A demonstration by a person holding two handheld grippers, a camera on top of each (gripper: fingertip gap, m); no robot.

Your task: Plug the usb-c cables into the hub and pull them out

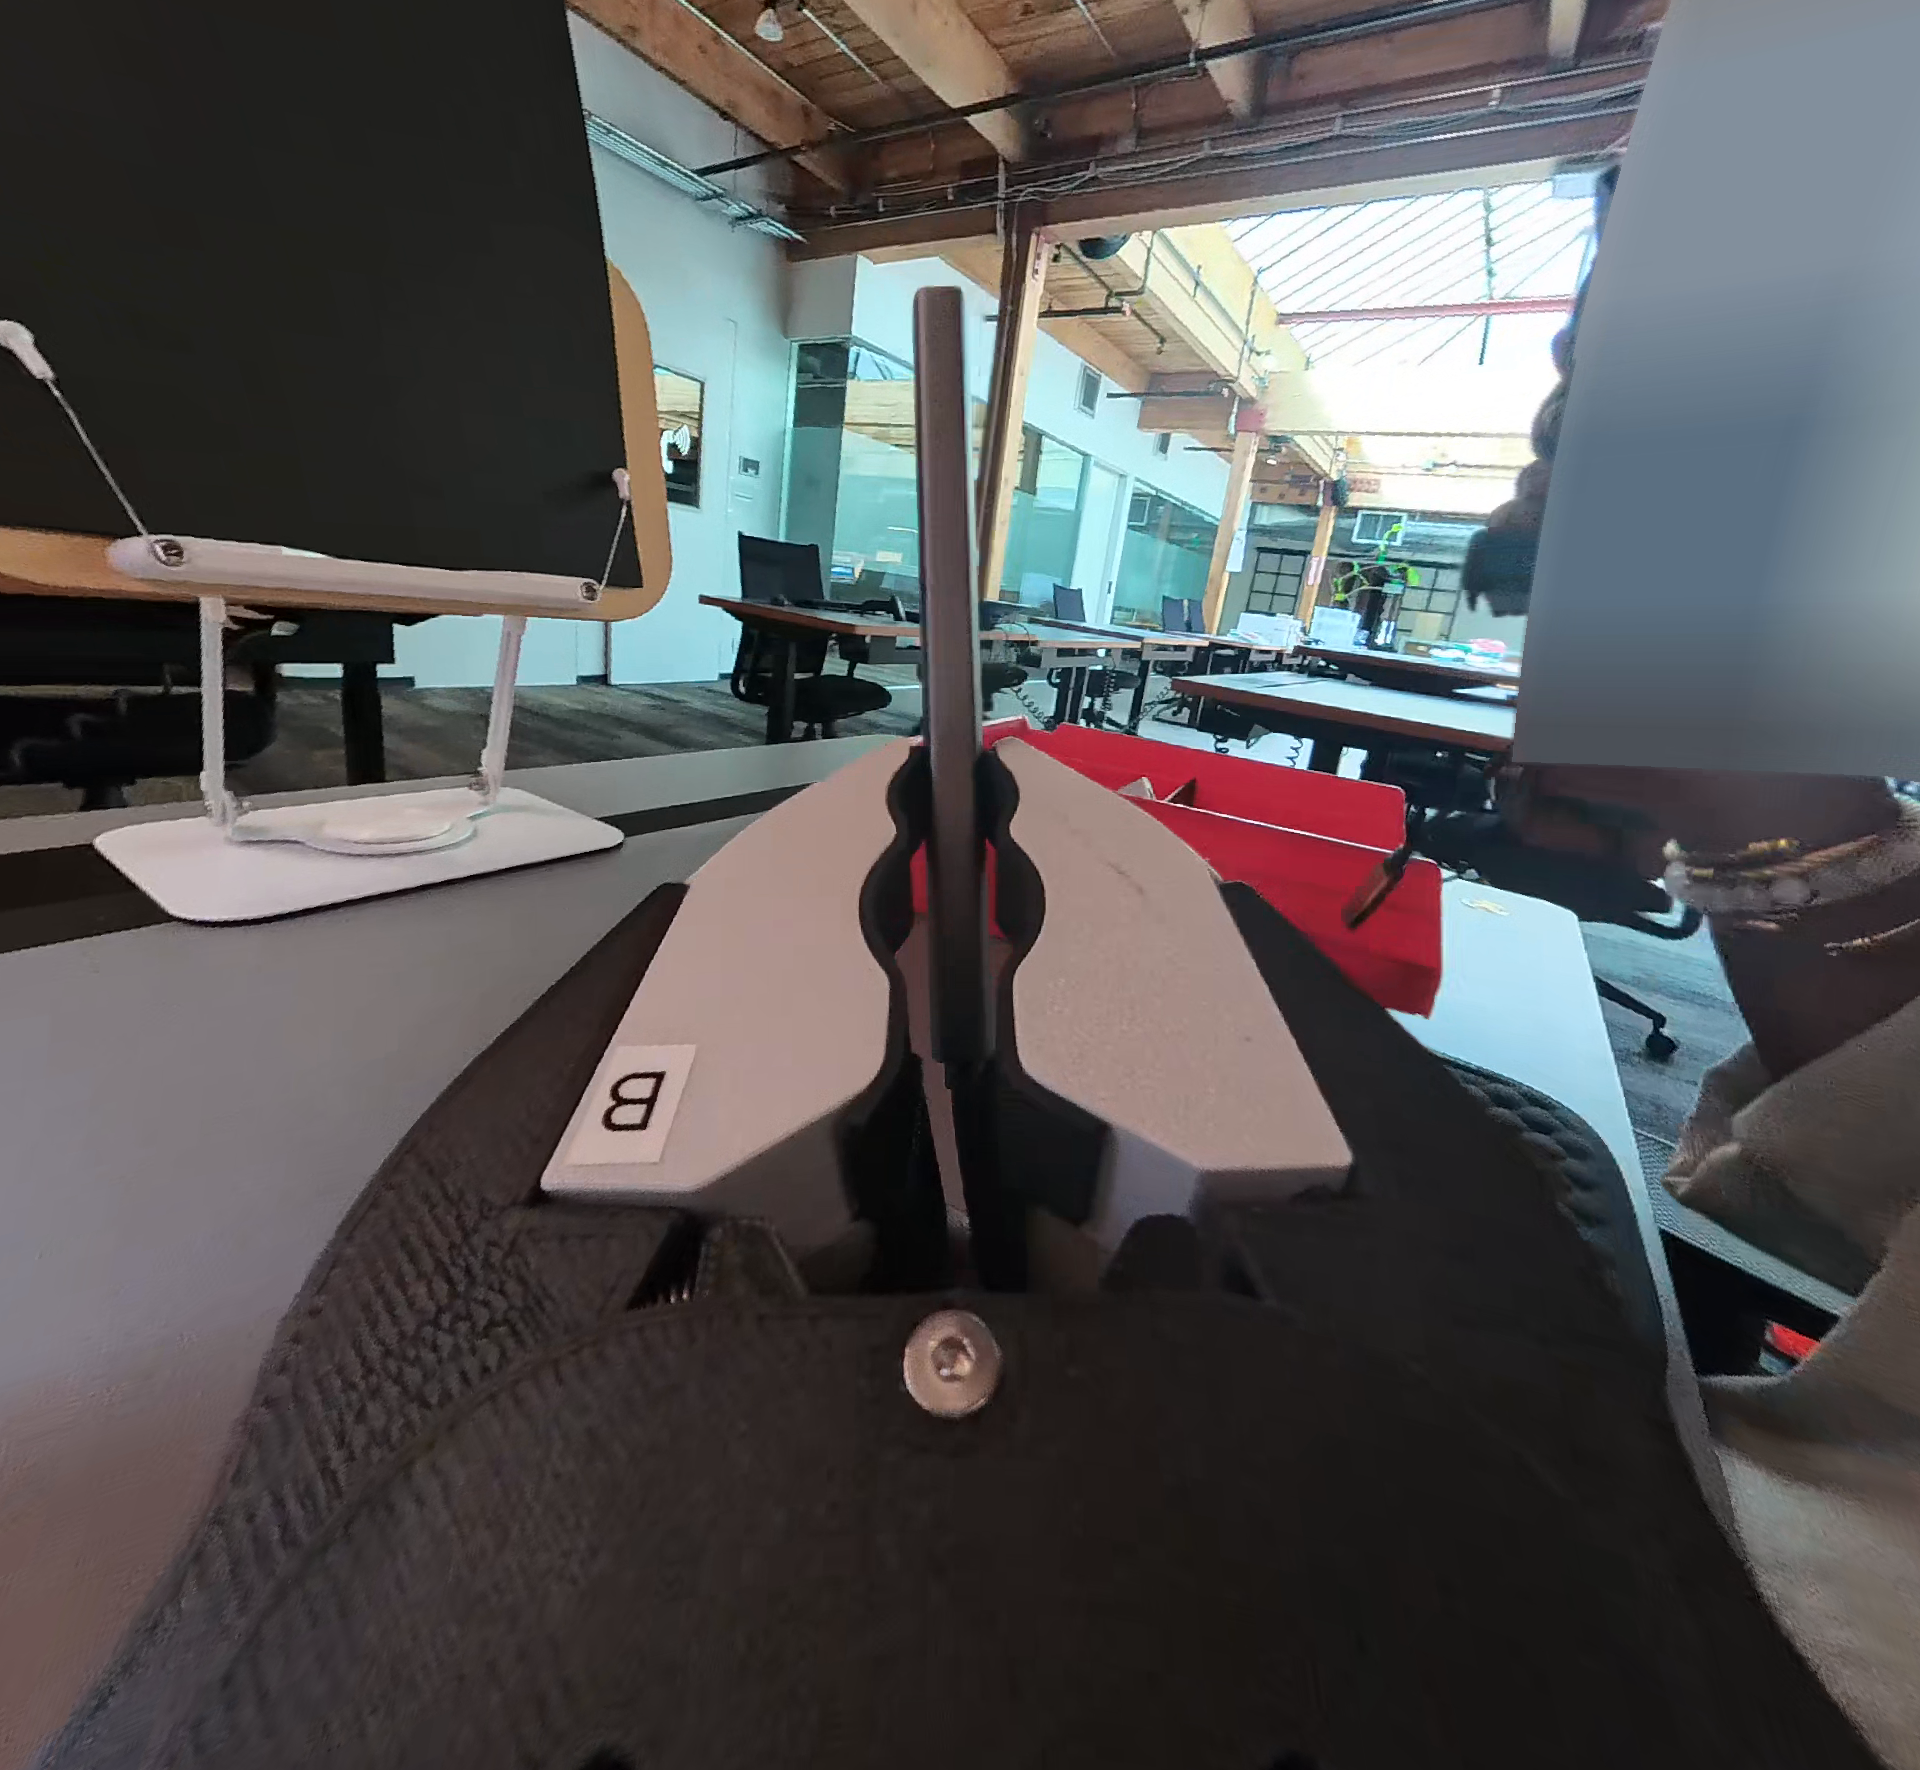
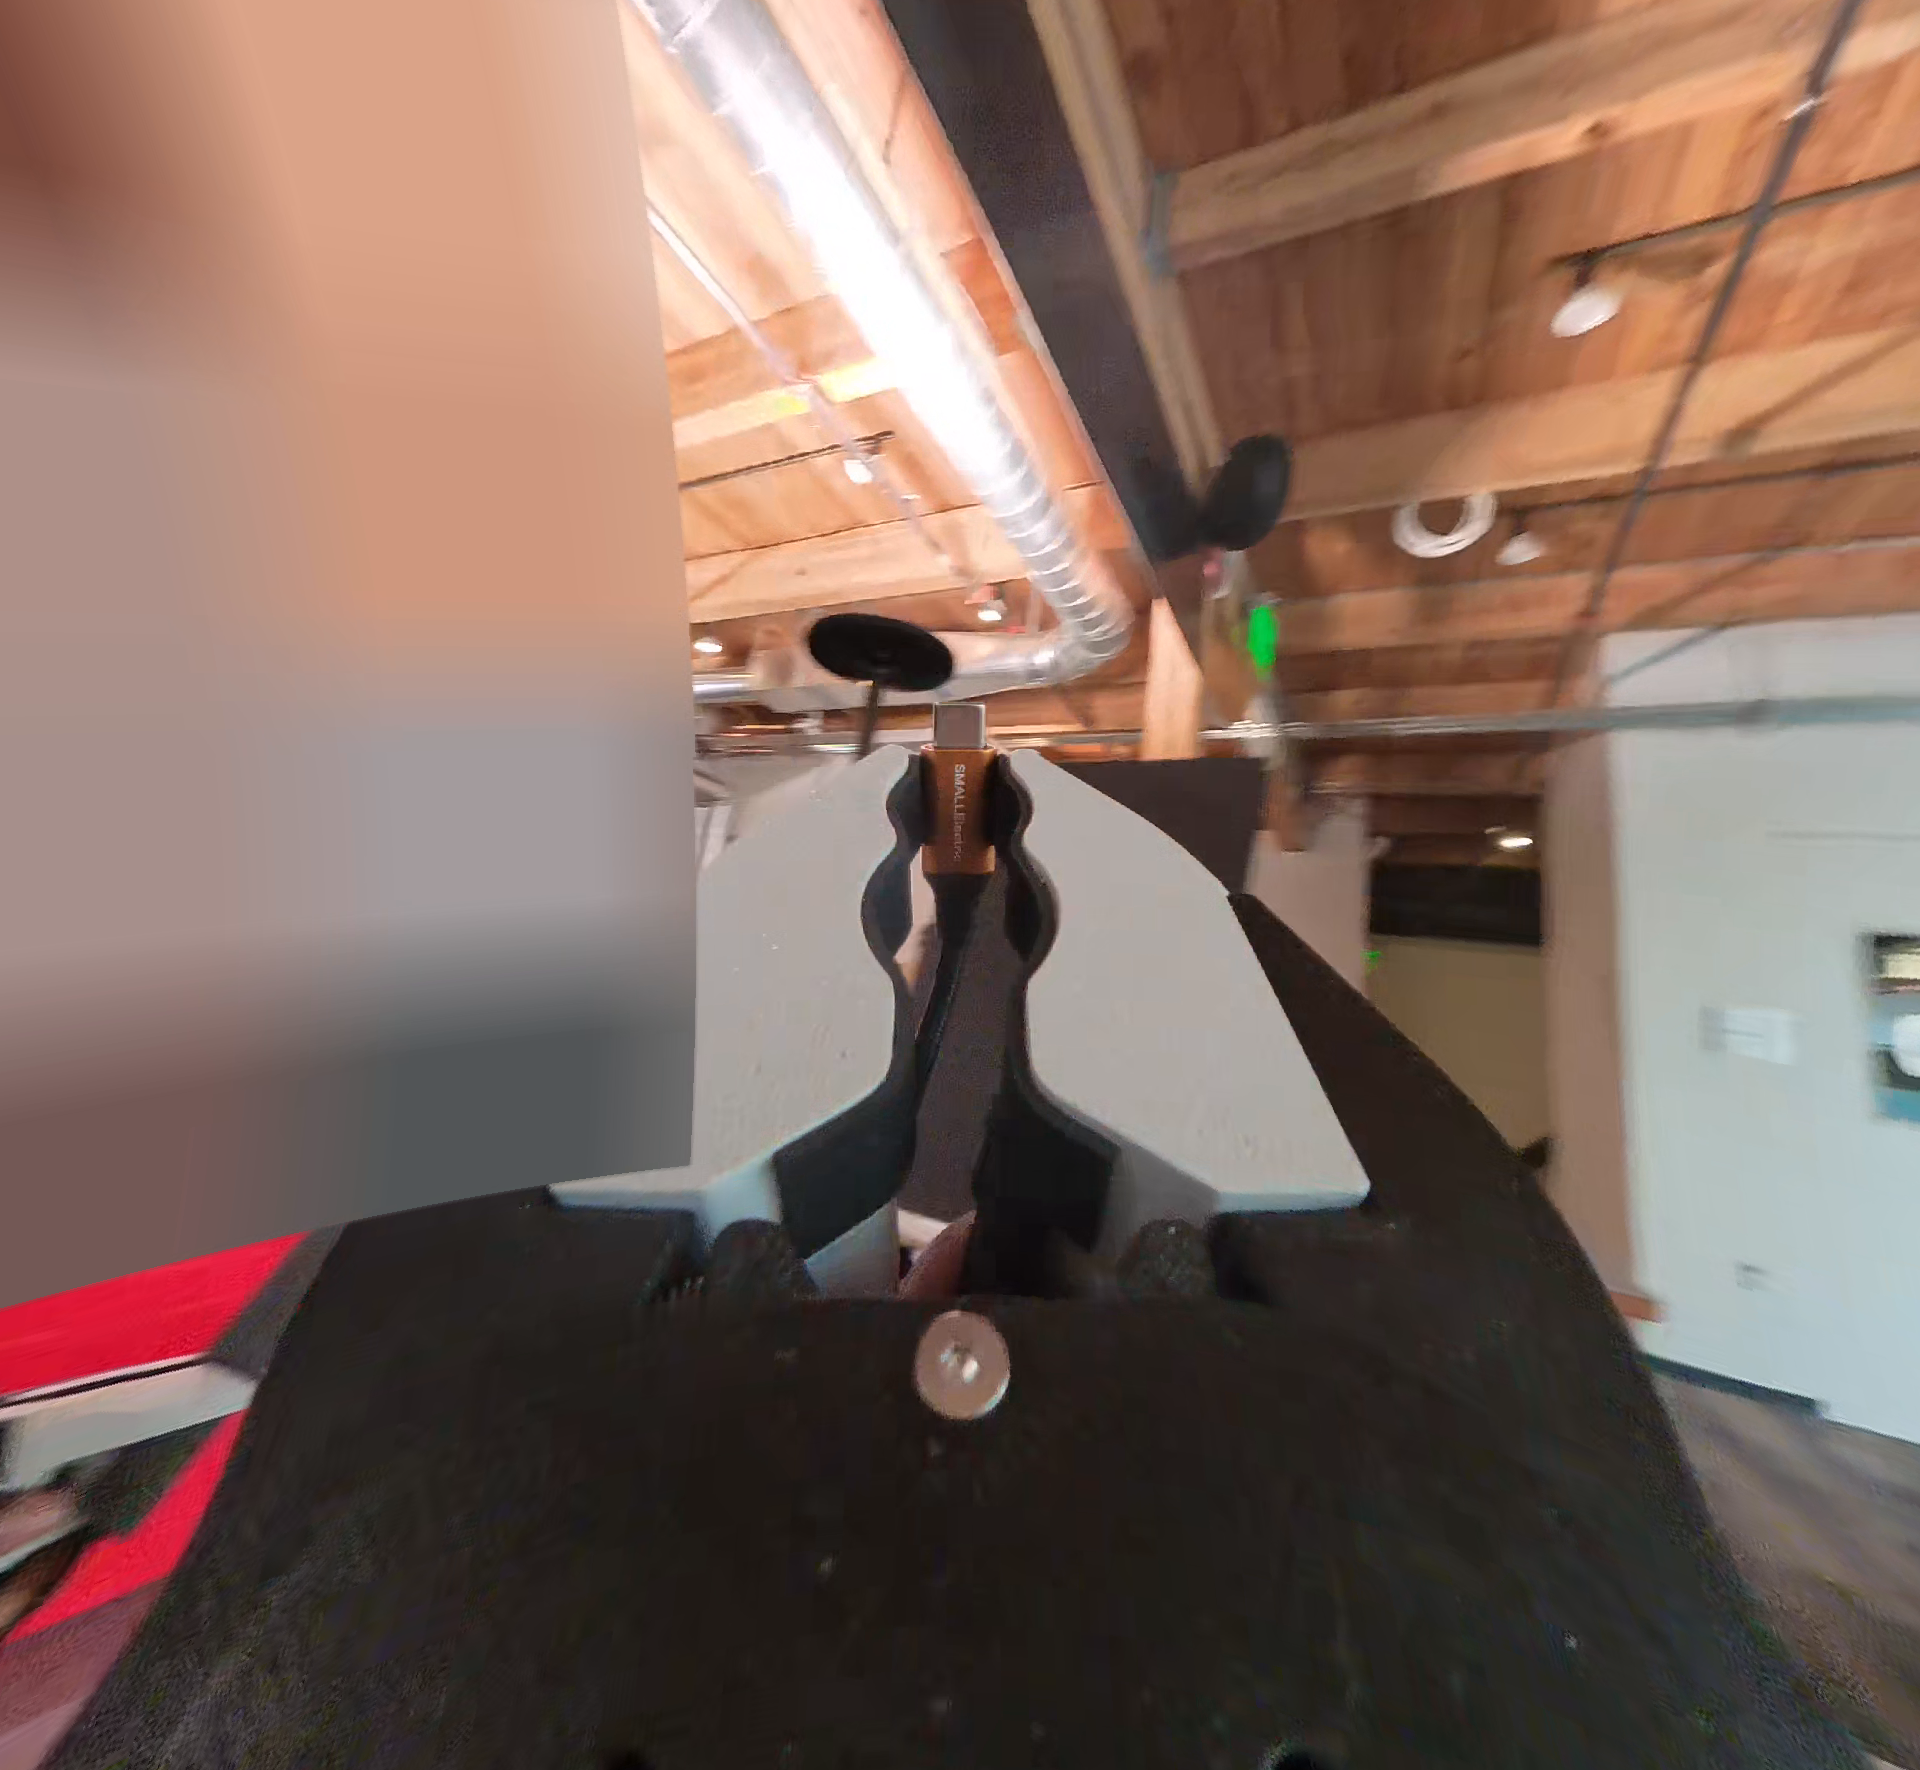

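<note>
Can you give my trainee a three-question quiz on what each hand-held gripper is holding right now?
1. True or false: the left hand-held gripper is shut on the flat dark grey slab-shaped hub, held on edge and sticking out past the fingertips.
2. What does the right hand-held gripper clamp? A) a white cable B) the copper-coloured metal usb-c plug with a black cable C) nothing
3. Fill in: in the left wrist view, the red plastic bin sits on the table behind the gripper, to the ____ of the hub.

Key: 1 true; 2 B; 3 right
</note>
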